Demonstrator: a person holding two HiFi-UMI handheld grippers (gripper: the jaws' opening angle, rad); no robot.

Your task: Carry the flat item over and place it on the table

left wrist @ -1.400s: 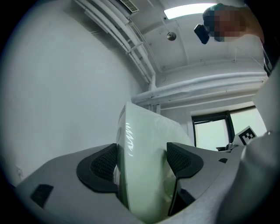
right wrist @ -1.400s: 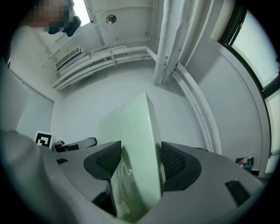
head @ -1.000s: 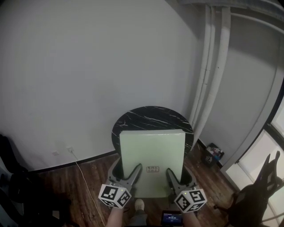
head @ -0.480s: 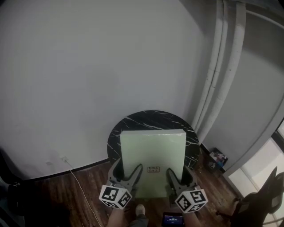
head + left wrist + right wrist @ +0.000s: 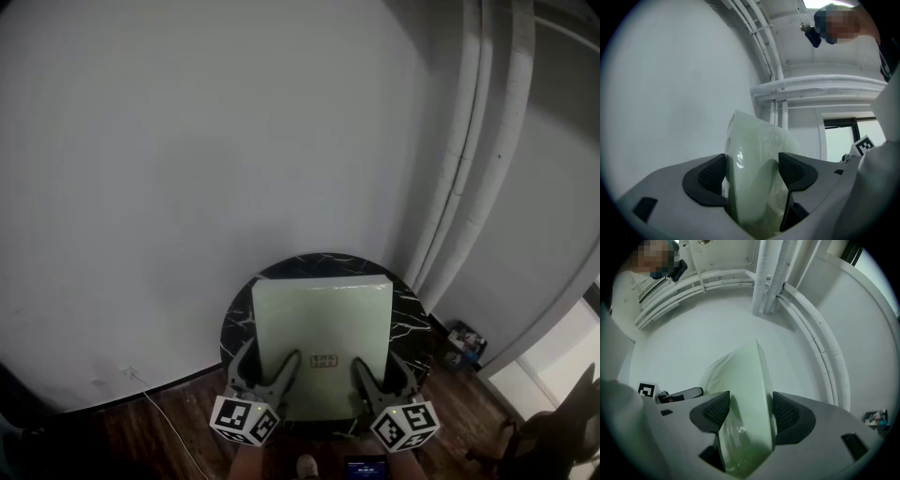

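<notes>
Our left gripper and right gripper clamp their fingers on the pale green flat pack's near edge, over the round black bench.

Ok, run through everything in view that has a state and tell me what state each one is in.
green panel: clamped at its near edge by both grippers, over the table; contact with the table can't be told.
left gripper: shut on the green panel.
right gripper: shut on the green panel.
round table: upright by the wall, top mostly hidden behind the green panel.
</notes>
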